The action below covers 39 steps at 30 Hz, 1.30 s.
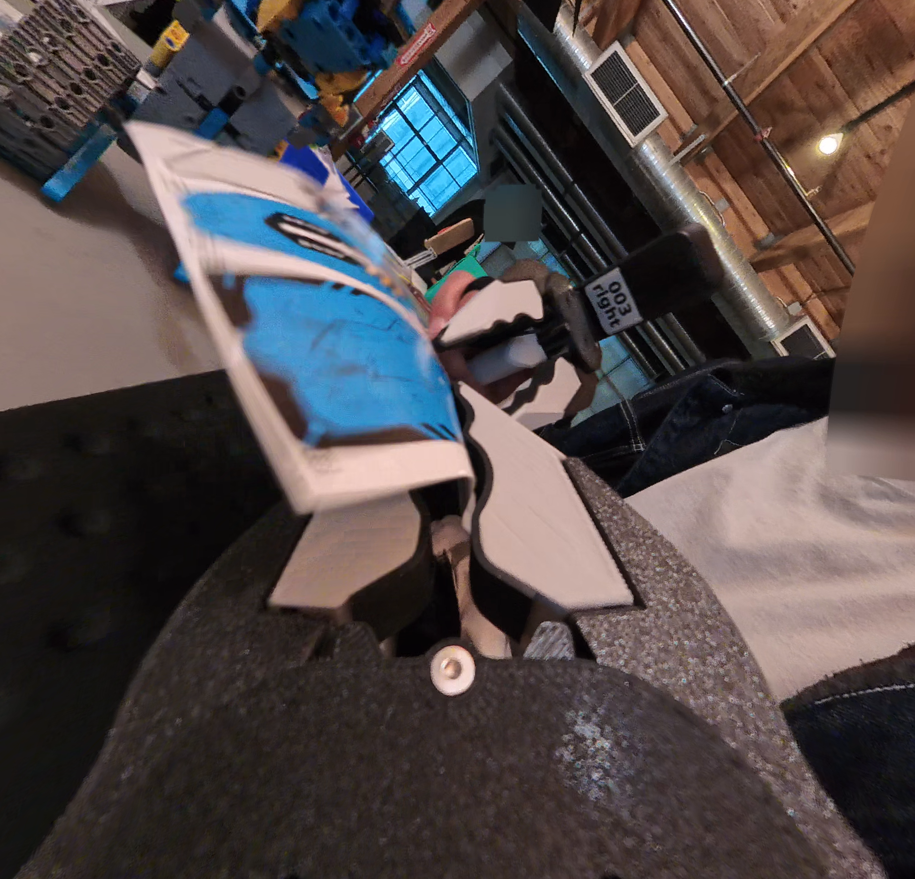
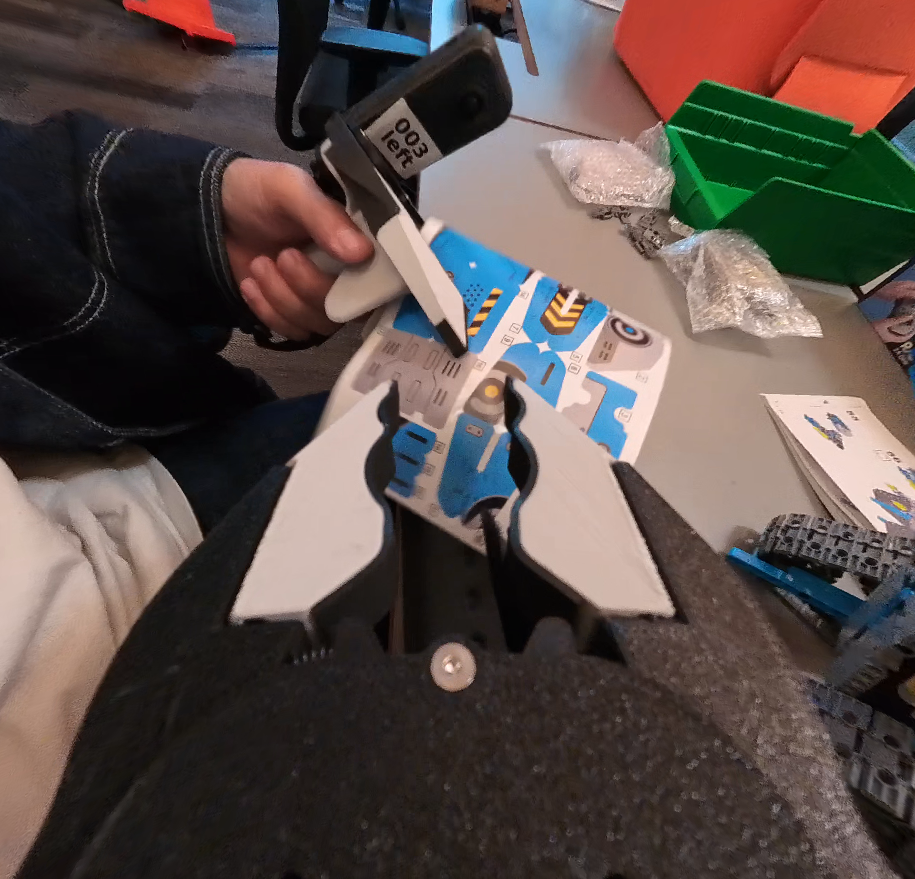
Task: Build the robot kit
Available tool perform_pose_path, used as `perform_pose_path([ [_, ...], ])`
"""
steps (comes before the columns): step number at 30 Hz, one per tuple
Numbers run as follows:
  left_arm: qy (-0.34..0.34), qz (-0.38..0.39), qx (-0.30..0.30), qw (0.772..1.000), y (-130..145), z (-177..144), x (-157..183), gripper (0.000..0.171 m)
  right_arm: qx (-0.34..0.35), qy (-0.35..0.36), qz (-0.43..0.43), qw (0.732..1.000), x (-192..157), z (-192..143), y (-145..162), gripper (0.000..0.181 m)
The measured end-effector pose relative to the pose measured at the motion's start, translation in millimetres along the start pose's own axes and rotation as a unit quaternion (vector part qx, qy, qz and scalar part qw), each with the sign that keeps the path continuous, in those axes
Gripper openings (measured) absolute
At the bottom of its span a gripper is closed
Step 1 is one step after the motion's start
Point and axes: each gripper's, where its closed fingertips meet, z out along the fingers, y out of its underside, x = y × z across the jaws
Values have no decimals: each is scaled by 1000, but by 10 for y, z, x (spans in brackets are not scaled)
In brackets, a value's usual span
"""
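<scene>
Left gripper [image 2: 453, 340], lower centre of the left wrist view and upper centre of the right wrist view: jaws pressed together on one edge of a sticker sheet [image 2: 569, 360], held by a hand [image 2: 282, 241] in a dark denim sleeve [image 2: 99, 241].

Sticker sheet: white backing, printed with blue, grey and black shapes, some with yellow-and-black chevrons. Flat in the middle of the right wrist view, just above the grey table [image 2: 718, 385]. In the left wrist view, slanting up and left from the pinch and slightly bowed [image 1: 336, 335]; blurred there.

Right gripper [image 2: 450, 395], lower centre of its own view: jaws spread, with the near part of the sheet showing in the gap between the two white fingers. Cannot tell whether either finger touches the paper. Seen also at centre right of the left wrist view [image 1: 475, 340], just beside the far edge of the sheet.

On the table, right side of the right wrist view: a green plastic bin [image 2: 792, 202] at upper right, two crumpled clear bags [image 2: 733, 281] of small parts in front of it, an open instruction booklet [image 2: 851, 449] at the right edge, and a blue-and-grey tracked brick model [image 2: 832, 553] below that. All well apart from both grippers.
</scene>
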Motion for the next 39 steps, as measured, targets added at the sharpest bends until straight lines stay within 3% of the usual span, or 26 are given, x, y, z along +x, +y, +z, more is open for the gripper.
perform_pose_path([
  [9,19,21,-20,999,65,77,122,0,29,-63,60,996,-122,39,-51,33],
  [17,14,23,-22,999,84,95,98,0,36,-54,70,995,-49,25,-38,11],
  [22,14,41,-25,999,94,95,128,1,50,-84,99,990,-65,13,-43,9],
  [25,52,10,-22,998,90,87,205,20,41,-65,75,994,-40,22,-13,6],
  [30,61,-32,-10,998,85,103,146,5,36,-53,34,997,-65,-3,-20,9],
  [33,33,-7,-11,999,96,115,86,0,29,-52,36,998,-55,-4,14,13],
  [39,30,104,-43,993,168,85,238,0,45,-141,99,984,-216,-55,-33,17],
])
